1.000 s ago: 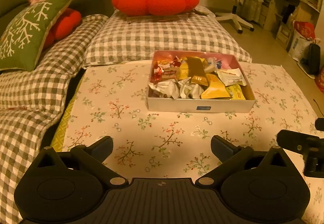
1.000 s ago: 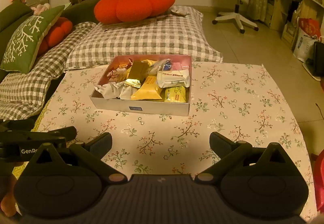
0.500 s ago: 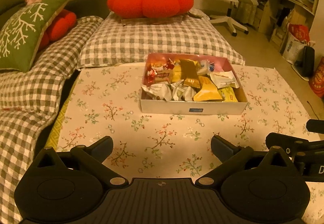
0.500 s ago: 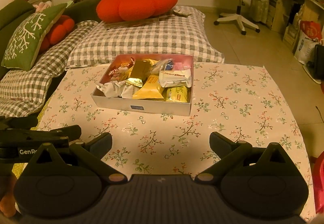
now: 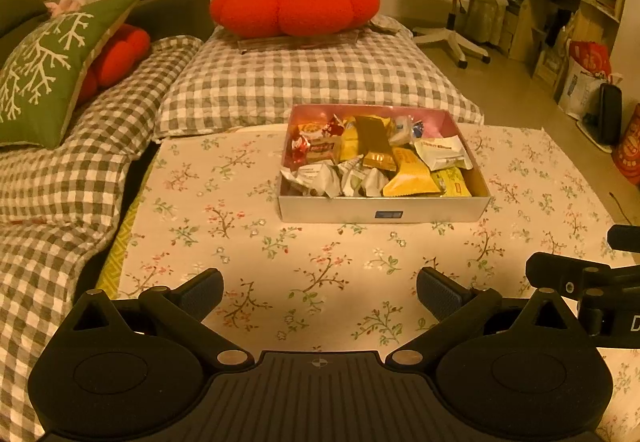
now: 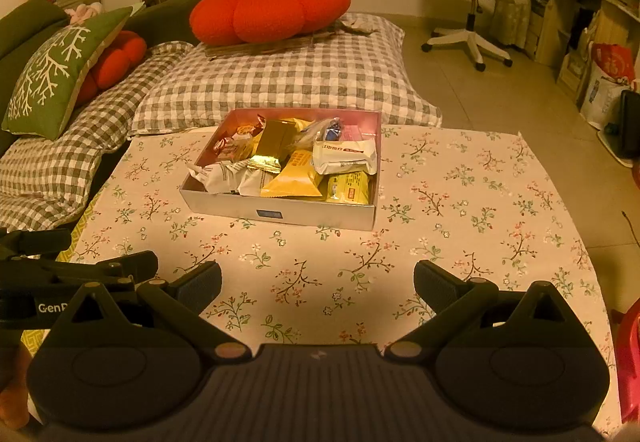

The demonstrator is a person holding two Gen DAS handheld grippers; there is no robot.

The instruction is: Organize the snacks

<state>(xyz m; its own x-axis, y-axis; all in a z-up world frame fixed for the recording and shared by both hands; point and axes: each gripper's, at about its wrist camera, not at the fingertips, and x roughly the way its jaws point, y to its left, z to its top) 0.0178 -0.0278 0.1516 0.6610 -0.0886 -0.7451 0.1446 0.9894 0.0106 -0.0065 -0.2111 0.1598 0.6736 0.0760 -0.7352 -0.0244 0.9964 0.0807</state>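
Fingers (image 5: 202, 288) of the left gripper (image 5: 320, 284) spread wide and empty, right gripper (image 6: 318, 282) likewise released, both hovering above the floral-clothed counter (image 5: 192, 178), white snack box (image 5: 382, 211) of mixed wrapped snacks (image 5: 410, 176) resting mid-counter, well ahead of both.

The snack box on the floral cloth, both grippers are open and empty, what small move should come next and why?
Probably ease the right gripper forward toward the snack box. Both it and the left gripper hang open over bare tablecloth, well short of the box, and the white packet lies on top of the pile.
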